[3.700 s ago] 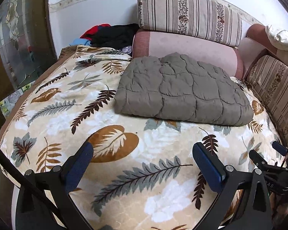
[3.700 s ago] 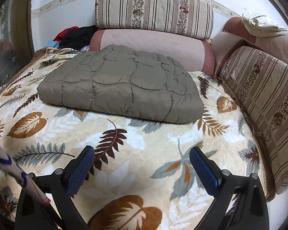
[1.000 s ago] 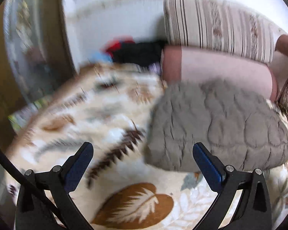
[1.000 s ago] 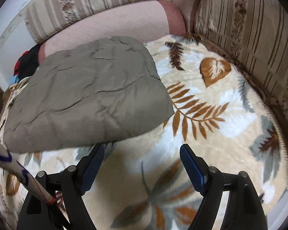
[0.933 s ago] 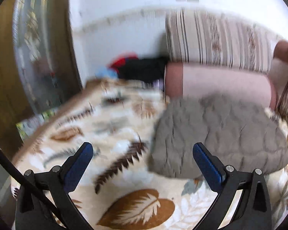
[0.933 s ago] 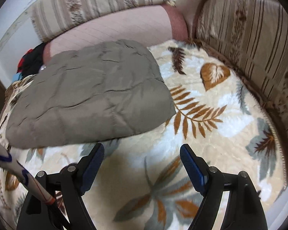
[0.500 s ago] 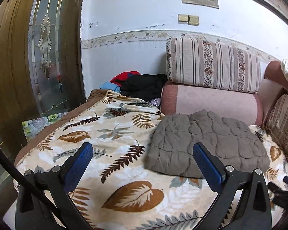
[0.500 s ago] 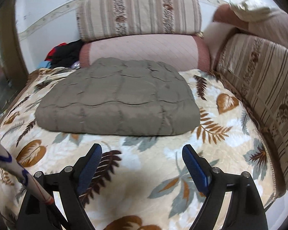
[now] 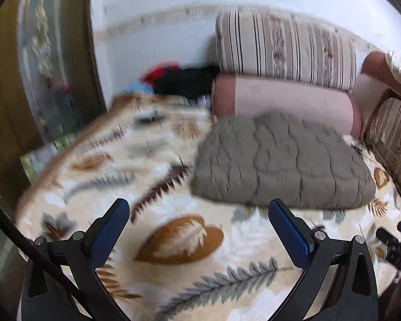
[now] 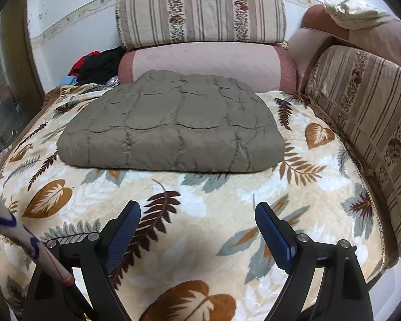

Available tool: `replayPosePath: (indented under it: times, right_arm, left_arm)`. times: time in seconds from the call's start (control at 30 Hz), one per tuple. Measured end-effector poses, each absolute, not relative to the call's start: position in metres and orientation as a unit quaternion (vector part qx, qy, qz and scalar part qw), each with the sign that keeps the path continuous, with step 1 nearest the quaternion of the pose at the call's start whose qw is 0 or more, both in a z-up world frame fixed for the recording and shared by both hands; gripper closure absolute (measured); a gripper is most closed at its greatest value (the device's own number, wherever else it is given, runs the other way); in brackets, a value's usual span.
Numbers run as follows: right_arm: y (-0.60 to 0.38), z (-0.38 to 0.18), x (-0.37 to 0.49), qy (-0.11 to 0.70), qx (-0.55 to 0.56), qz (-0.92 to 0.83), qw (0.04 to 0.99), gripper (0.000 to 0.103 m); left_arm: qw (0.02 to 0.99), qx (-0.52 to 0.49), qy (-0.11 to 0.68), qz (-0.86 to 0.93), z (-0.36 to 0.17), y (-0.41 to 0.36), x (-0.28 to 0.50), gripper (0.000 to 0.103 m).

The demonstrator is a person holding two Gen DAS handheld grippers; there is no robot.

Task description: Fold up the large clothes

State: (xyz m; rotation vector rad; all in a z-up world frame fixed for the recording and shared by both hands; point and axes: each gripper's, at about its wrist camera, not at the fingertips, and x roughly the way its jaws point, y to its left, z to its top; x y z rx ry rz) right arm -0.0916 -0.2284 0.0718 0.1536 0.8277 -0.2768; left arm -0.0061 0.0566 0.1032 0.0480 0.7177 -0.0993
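Note:
A grey-brown quilted garment (image 10: 171, 125) lies folded into a thick rectangle on the leaf-patterned blanket (image 10: 208, 203), toward the back of the bed. It also shows in the left wrist view (image 9: 280, 160), which is blurred. My left gripper (image 9: 197, 227) is open and empty, above the blanket in front of the garment's left part. My right gripper (image 10: 197, 227) is open and empty, above the blanket a short way in front of the garment's near edge. Neither gripper touches the garment.
A pink bolster (image 10: 205, 61) and a striped cushion (image 10: 200, 13) stand behind the garment. Striped cushions (image 10: 366, 123) line the right side. A pile of red, black and blue clothes (image 10: 93, 67) sits at the back left. A glass-panelled door (image 9: 45, 75) stands to the left.
Both grippers have stayed open and empty. The left view has swung and dropped closer to the bed, now blurred. The right view has moved slightly nearer the folded garment.

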Motion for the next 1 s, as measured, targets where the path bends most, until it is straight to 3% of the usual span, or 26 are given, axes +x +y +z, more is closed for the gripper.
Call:
replayPosePath:
  times: [0.3, 0.4, 0.5, 0.8, 0.87, 1.0]
  right_arm:
    - [-0.338, 0.052, -0.032, 0.419, 0.135, -0.170, 0.882, 0.007]
    - [-0.385, 0.040, 0.003, 0.428, 0.189, -0.171, 0.867, 0.005]
    - [-0.420, 0.017, 0.040, 0.453, 0.225, -0.161, 0.848, 0.004]
    - [-0.478, -0.049, 0.106, 0.480, 0.352, -0.025, 0.803, 0.001]
    - [-0.480, -0.061, 0.119, 0.483, 0.373, 0.019, 0.792, 0.000]
    - [-0.473, -0.078, 0.133, 0.479, 0.400, 0.047, 0.780, 0.000]
  left_arm:
    - [0.891, -0.036, 0.448, -0.069, 0.059, 0.086, 0.102, 0.001]
    - [0.855, -0.090, 0.501, -0.102, 0.033, 0.093, 0.161, 0.009]
    - [0.825, -0.133, 0.532, -0.135, 0.007, 0.095, 0.213, 0.009]
    - [0.737, -0.232, 0.561, -0.297, -0.061, 0.064, 0.297, 0.007]
    - [0.718, -0.260, 0.567, -0.308, -0.075, 0.056, 0.304, 0.000]
    - [0.727, -0.270, 0.568, -0.277, -0.082, 0.043, 0.302, 0.001]
